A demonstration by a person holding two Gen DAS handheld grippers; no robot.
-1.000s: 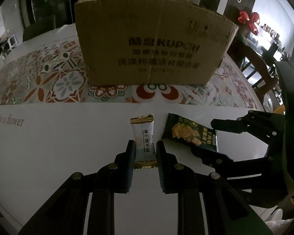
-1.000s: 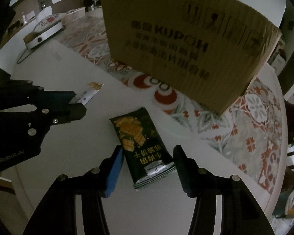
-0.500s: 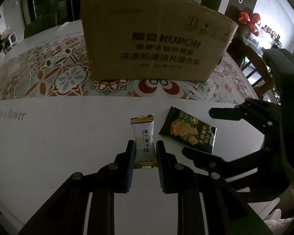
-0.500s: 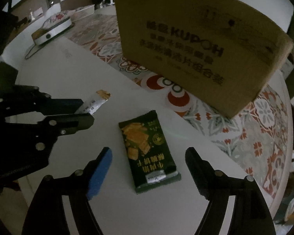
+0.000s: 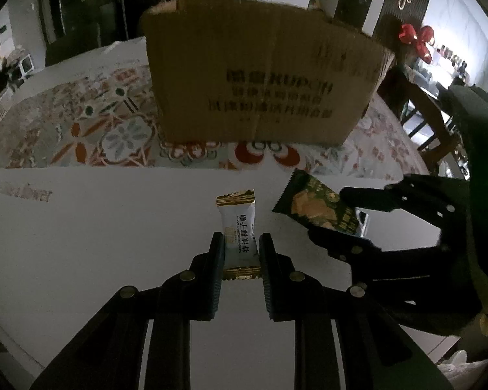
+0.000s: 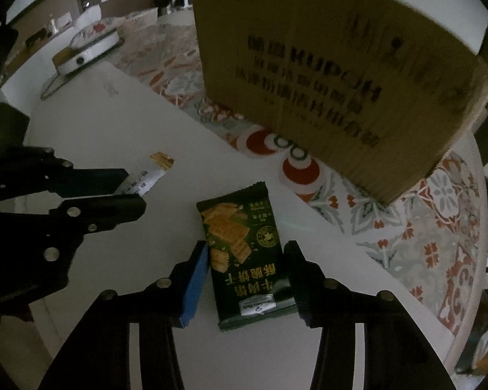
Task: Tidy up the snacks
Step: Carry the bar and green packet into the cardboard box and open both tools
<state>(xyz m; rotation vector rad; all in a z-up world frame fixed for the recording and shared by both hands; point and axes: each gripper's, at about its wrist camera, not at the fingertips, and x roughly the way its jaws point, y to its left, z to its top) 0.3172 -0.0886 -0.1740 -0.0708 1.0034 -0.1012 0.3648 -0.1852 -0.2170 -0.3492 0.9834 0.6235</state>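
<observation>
My left gripper (image 5: 241, 247) is shut on a small white candy packet (image 5: 238, 227) with gold ends, held above the white table. It also shows in the right wrist view (image 6: 146, 178). My right gripper (image 6: 247, 260) is shut on a dark green cracker packet (image 6: 244, 253), its fingers pressing the packet's long sides. The green packet (image 5: 315, 208) appears lifted and tilted in the left wrist view. A brown cardboard box (image 5: 263, 81) with printed lettering stands behind both on the patterned cloth.
A patterned floral cloth (image 5: 91, 130) covers the table's far half; white table (image 5: 81, 234) in front. A round white appliance (image 6: 88, 48) sits far left in the right wrist view. Chairs (image 5: 423, 113) stand beyond the table's right edge.
My right gripper opened wide half a second ago, then closed on the green cracker packet and lifted it. Both grippers have moved nearer the box. The left keeps its candy.
</observation>
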